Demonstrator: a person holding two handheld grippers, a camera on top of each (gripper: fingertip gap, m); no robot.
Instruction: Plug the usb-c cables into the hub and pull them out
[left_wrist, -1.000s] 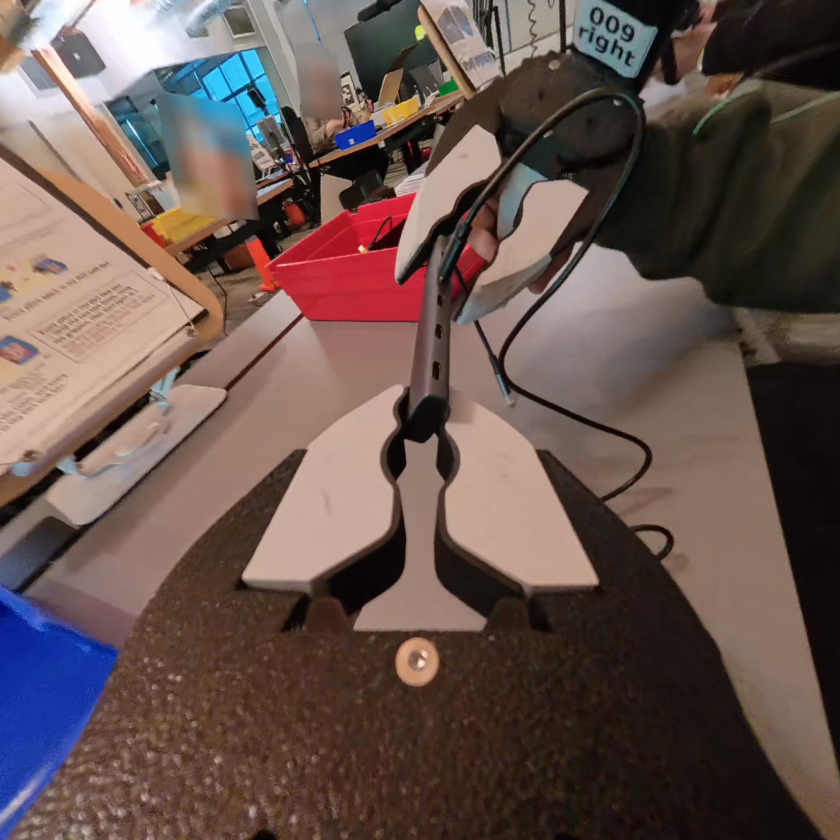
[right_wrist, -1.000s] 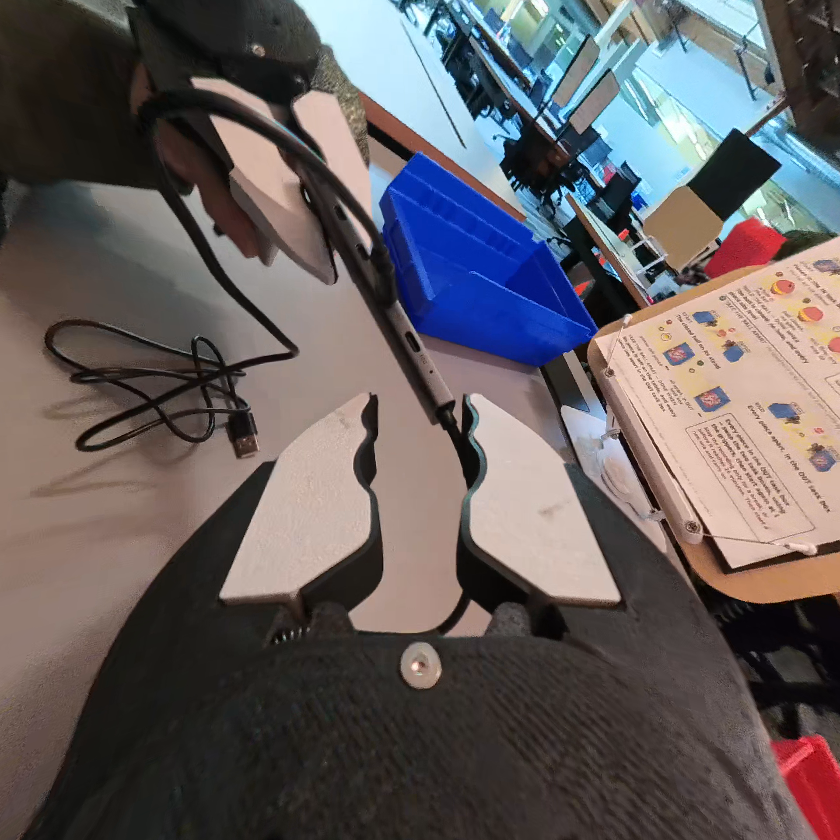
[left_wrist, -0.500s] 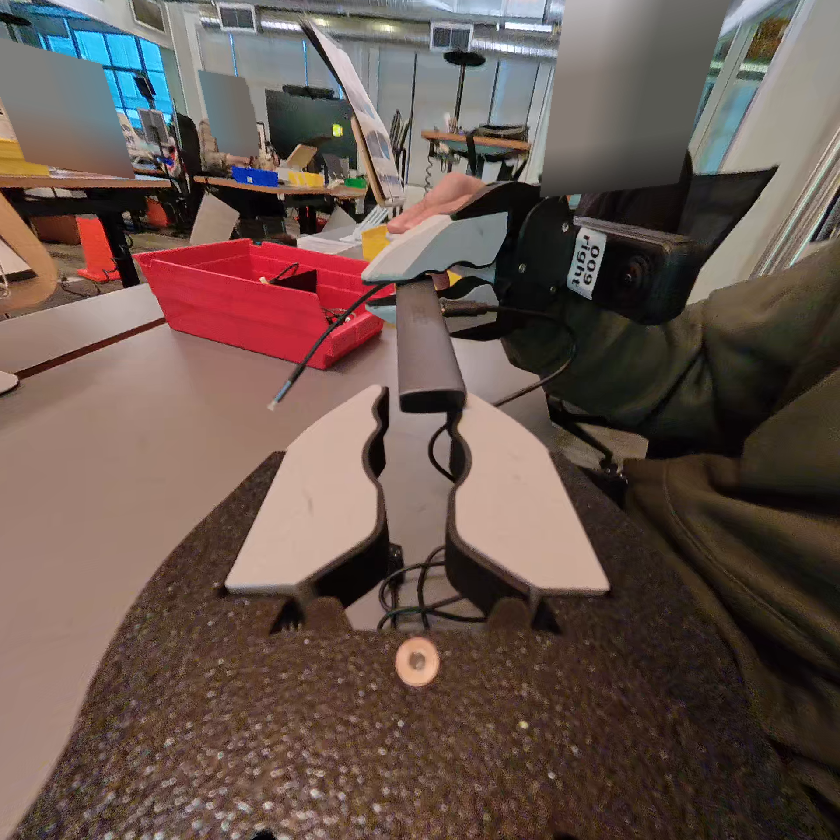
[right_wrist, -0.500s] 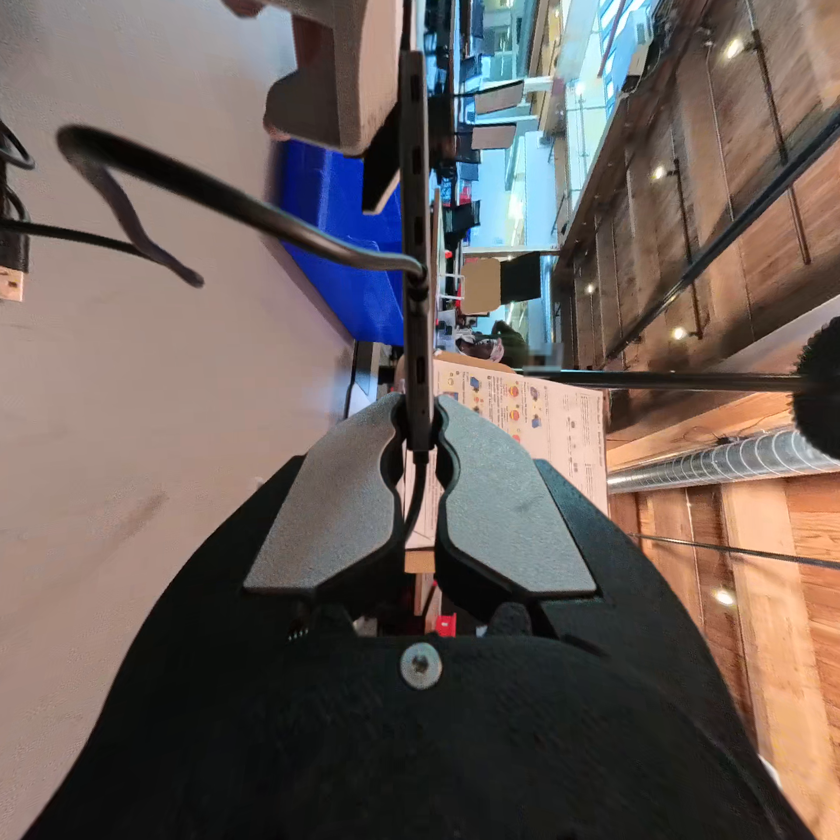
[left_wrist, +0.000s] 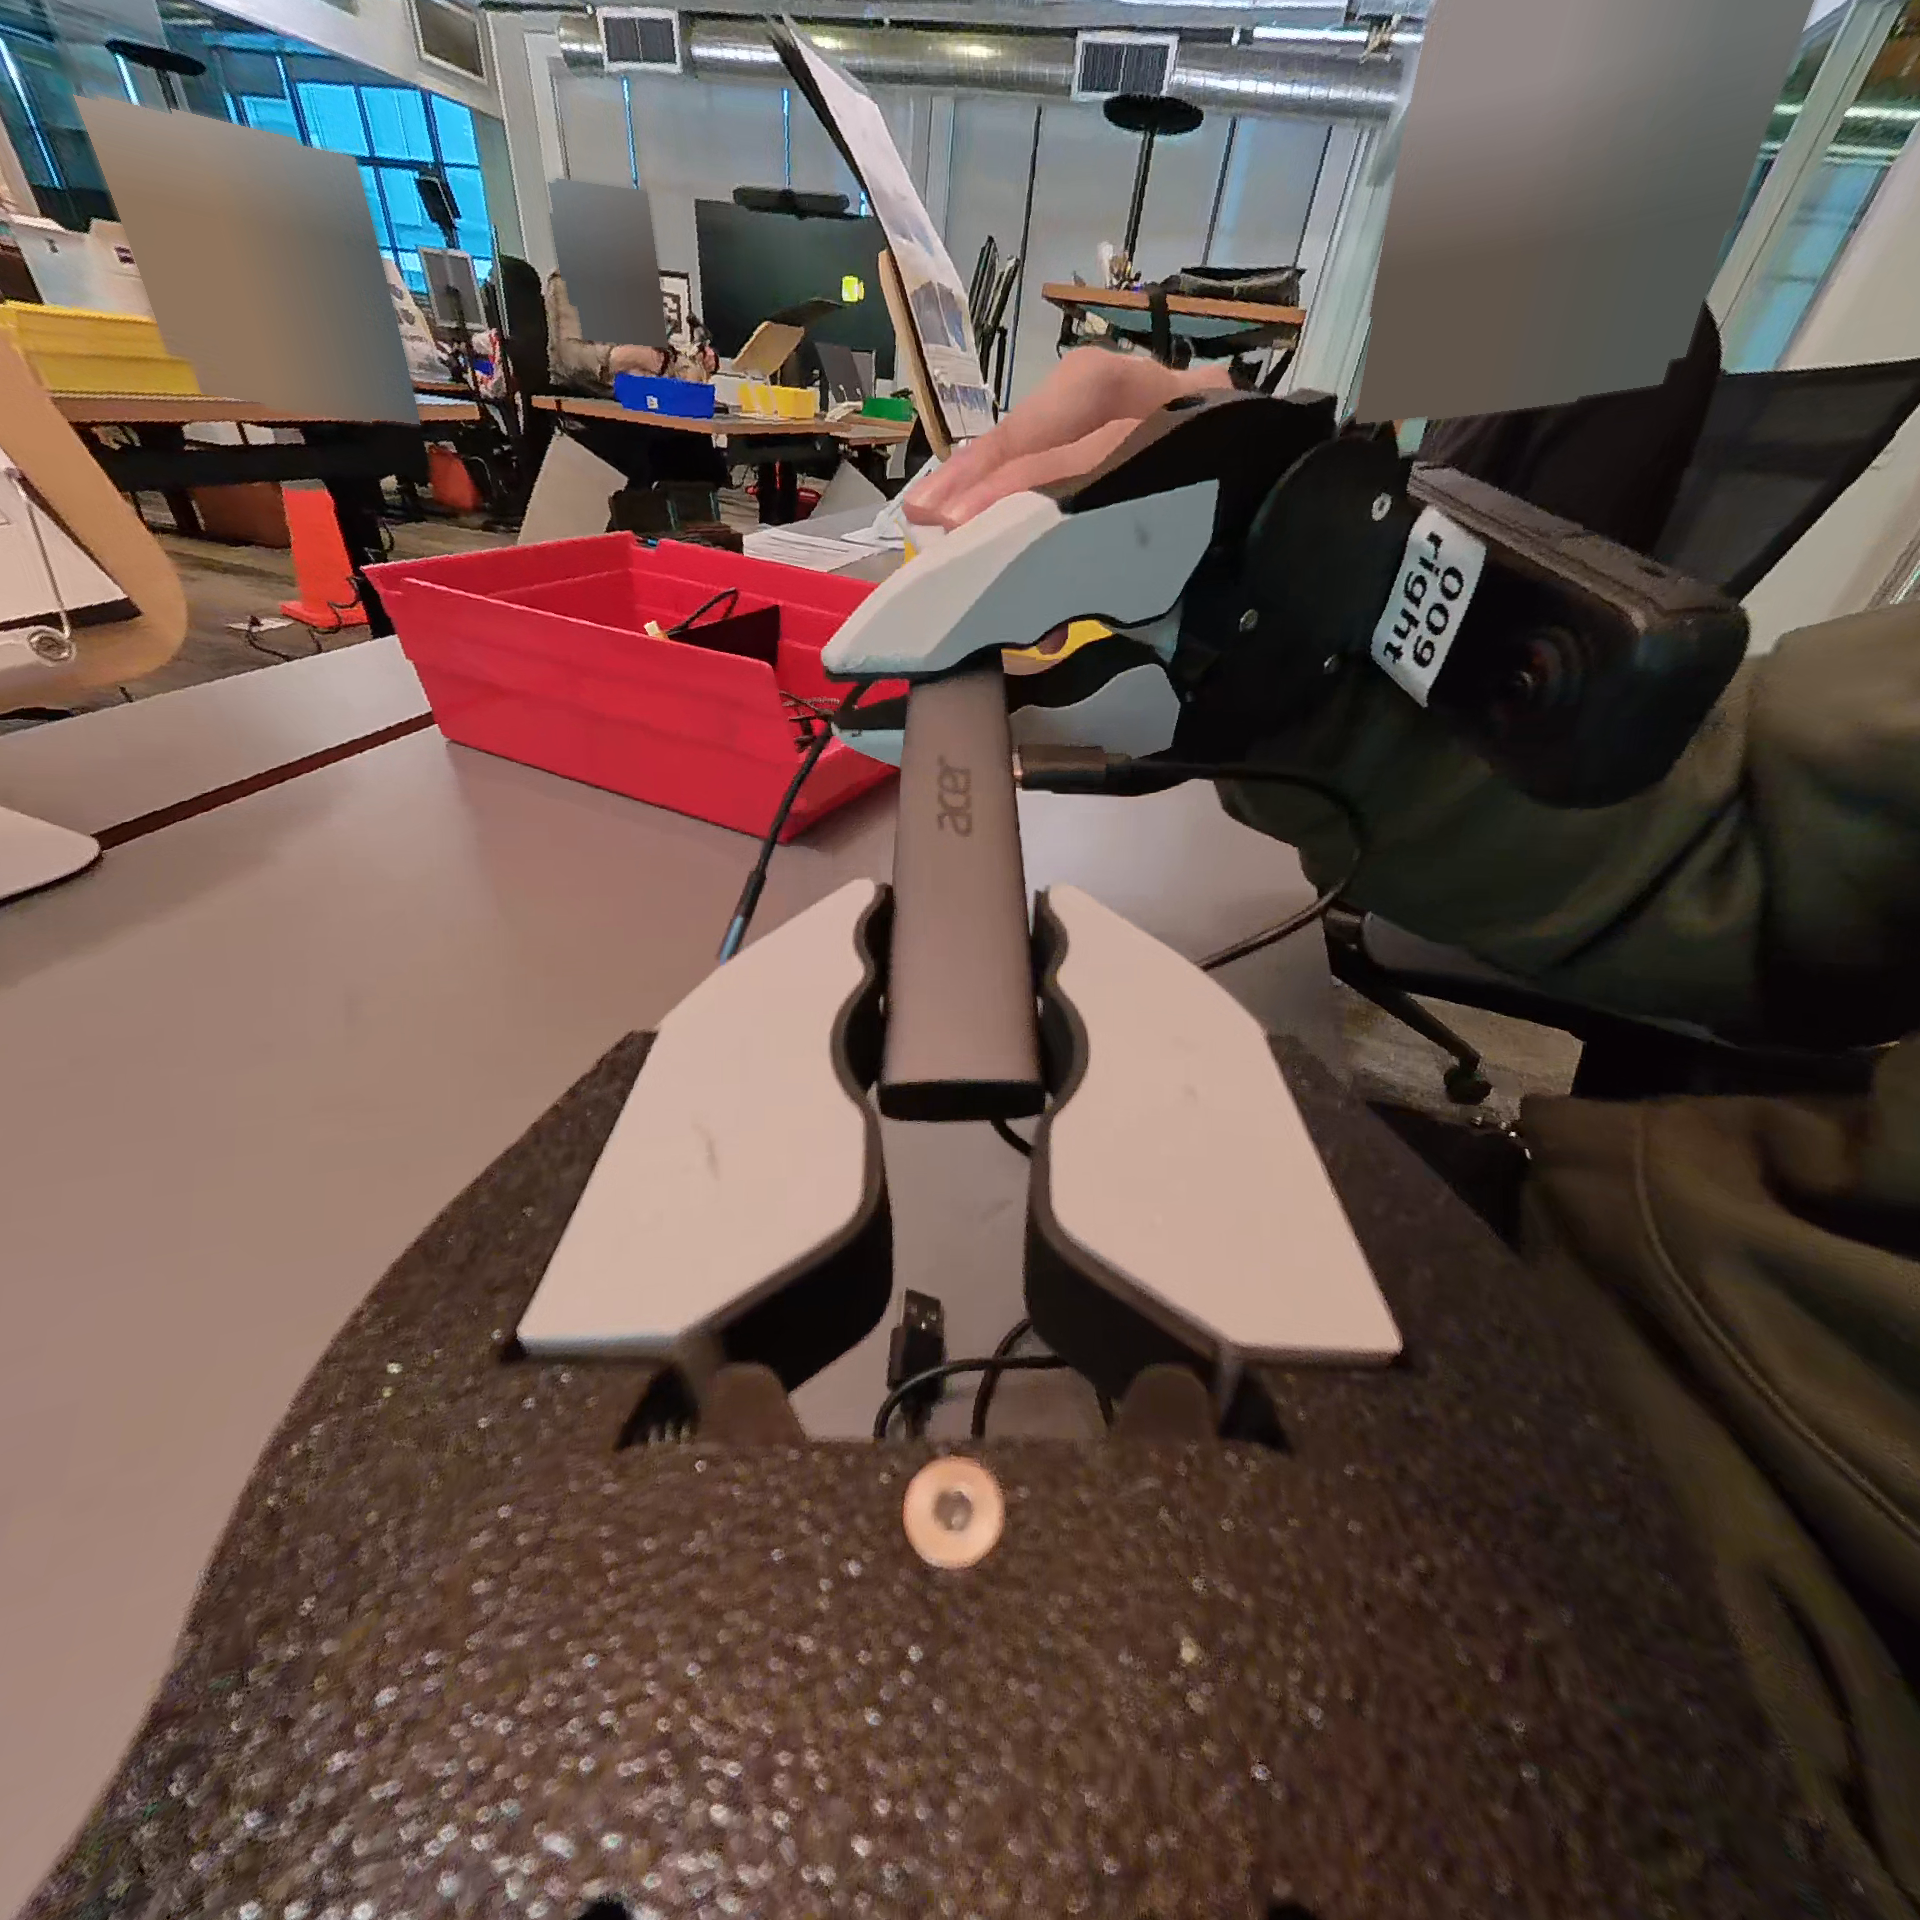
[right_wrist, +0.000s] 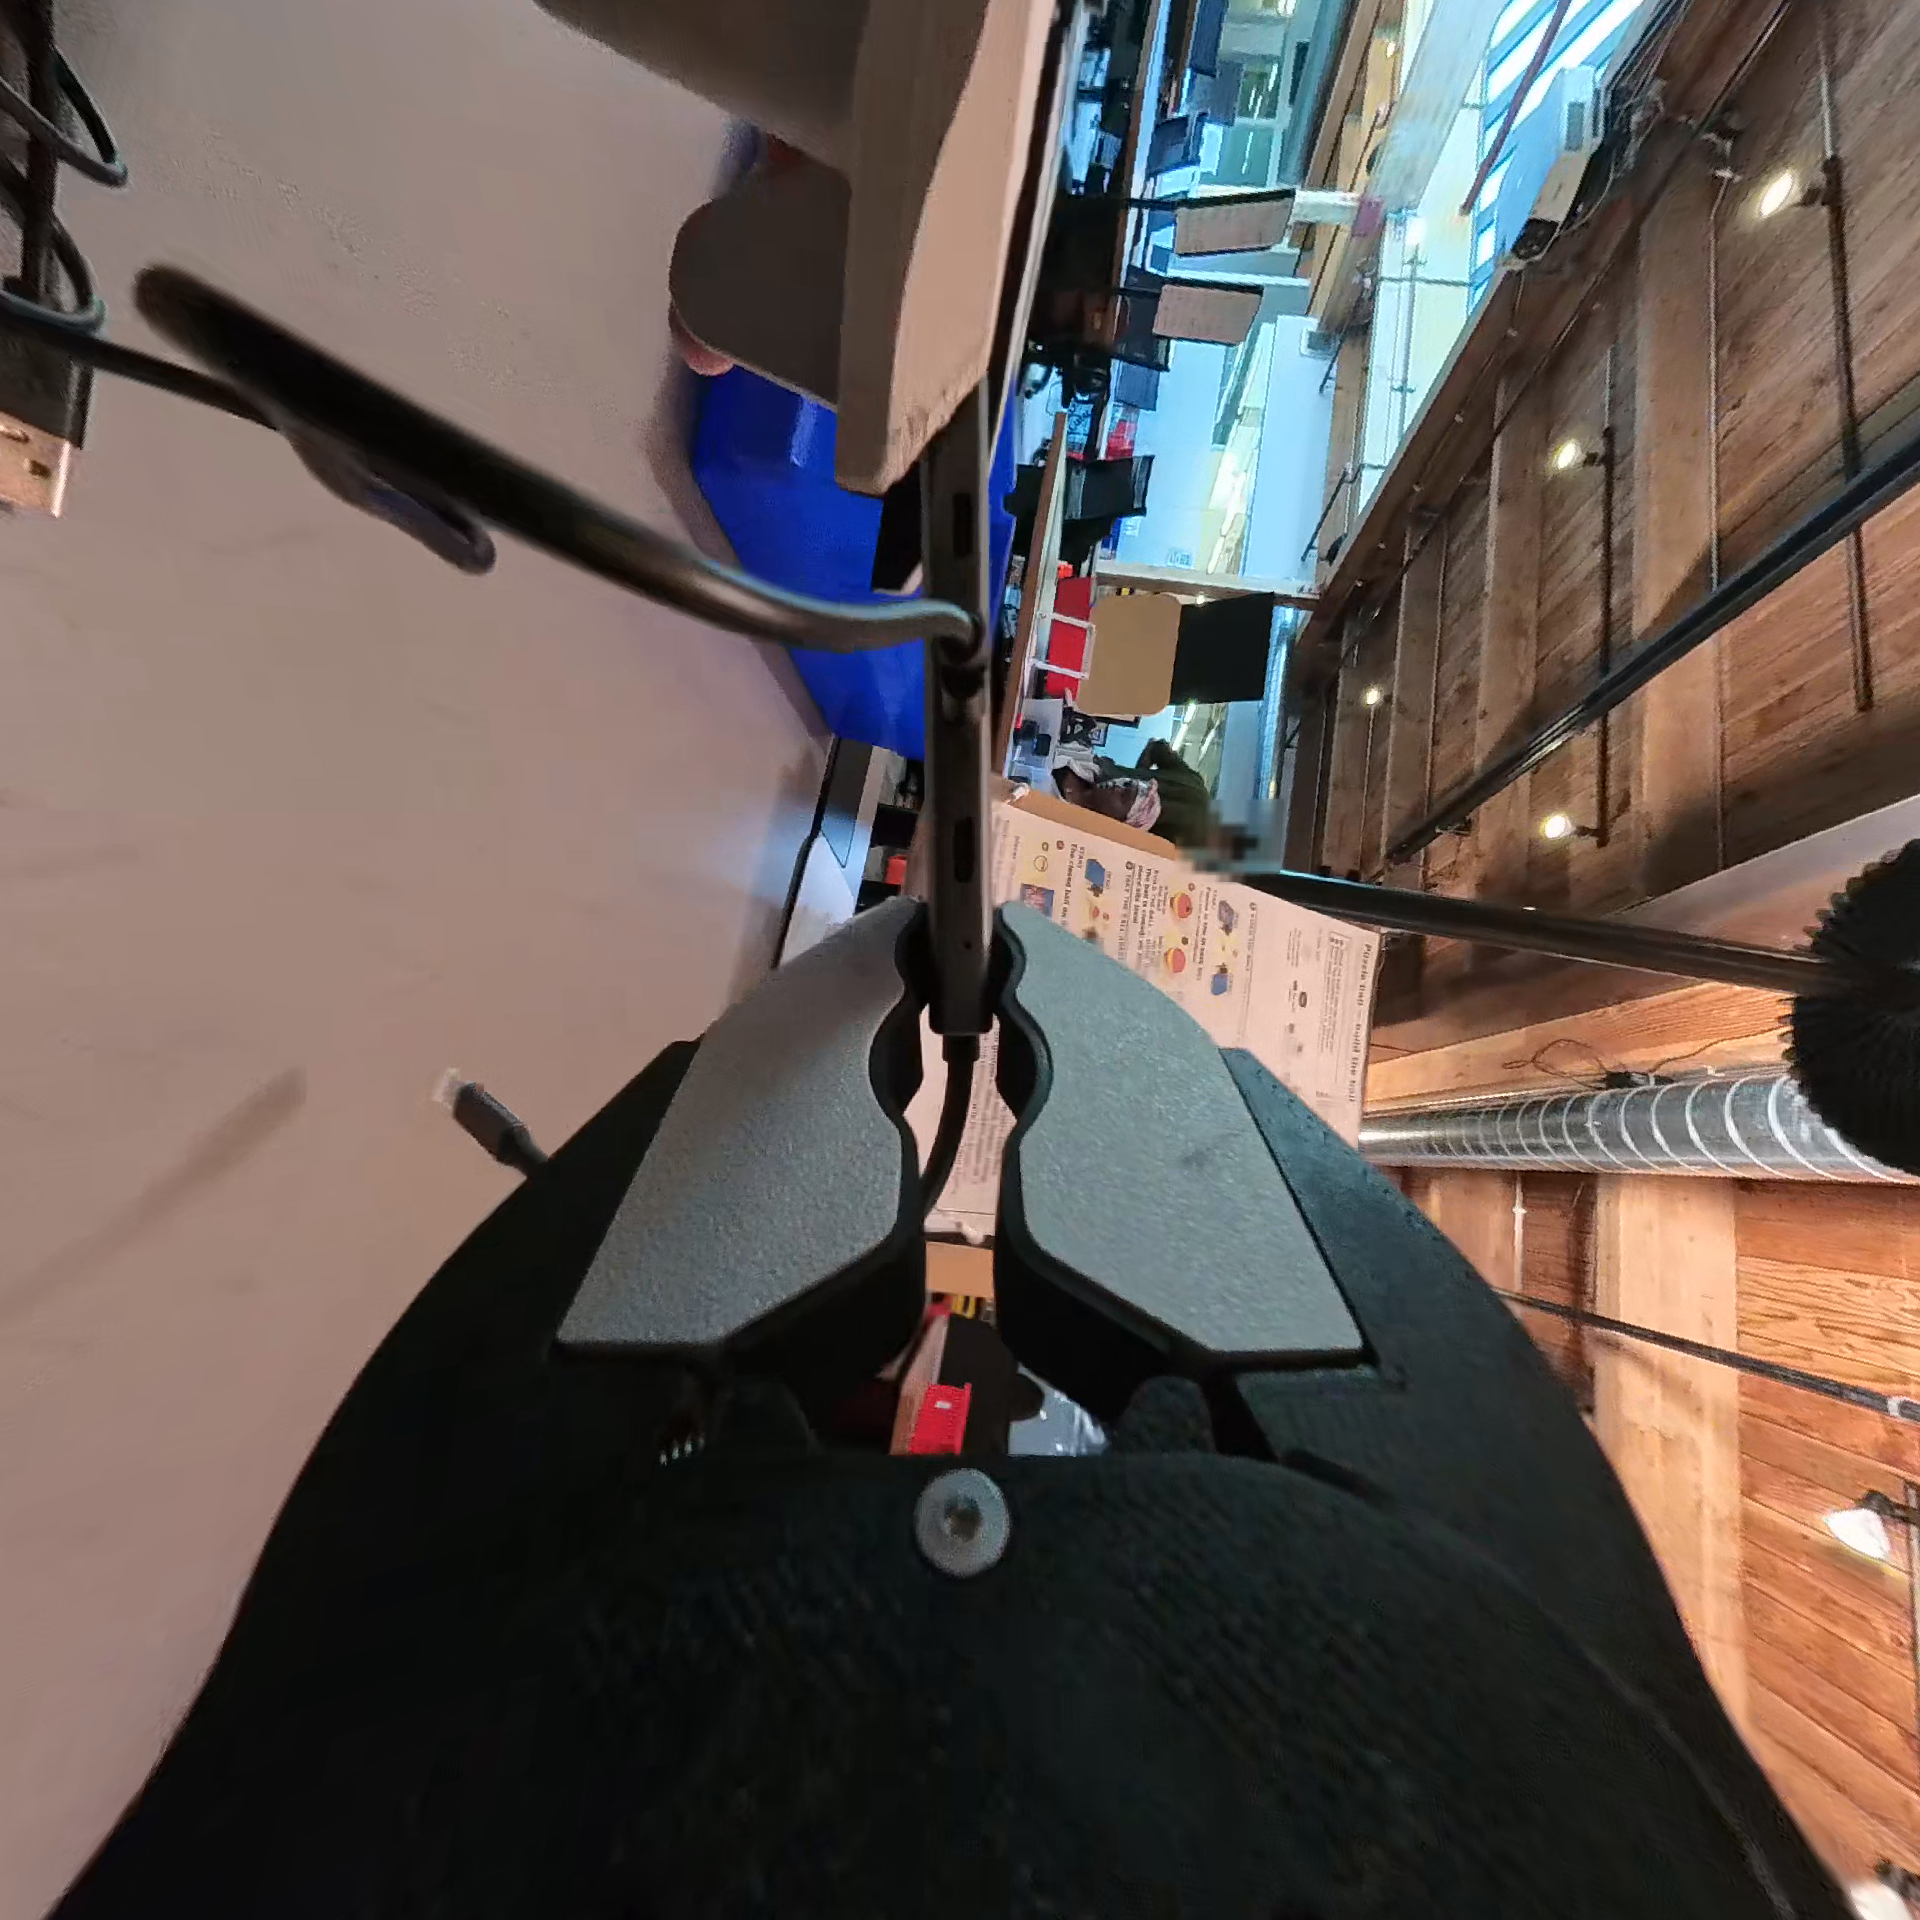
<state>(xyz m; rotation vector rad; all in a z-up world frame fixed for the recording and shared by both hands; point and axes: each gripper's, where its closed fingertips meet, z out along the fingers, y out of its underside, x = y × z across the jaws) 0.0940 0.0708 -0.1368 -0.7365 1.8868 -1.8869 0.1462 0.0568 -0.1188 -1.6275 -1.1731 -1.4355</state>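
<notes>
Left wrist view: your left gripper (left_wrist: 956, 935) is closed on the near end of the hub (left_wrist: 961, 894), held above the table (left_wrist: 312, 987). Its long axis runs away from you, far end pinched flat in your right gripper (left_wrist: 883, 696). A cable (left_wrist: 1081, 769) is plugged into the hub's right edge. In the right wrist view, your right gripper (right_wrist: 956, 935) clamps the hub (right_wrist: 961, 790) edge-on, with another cable (right_wrist: 520, 499) entering its left side.
</notes>
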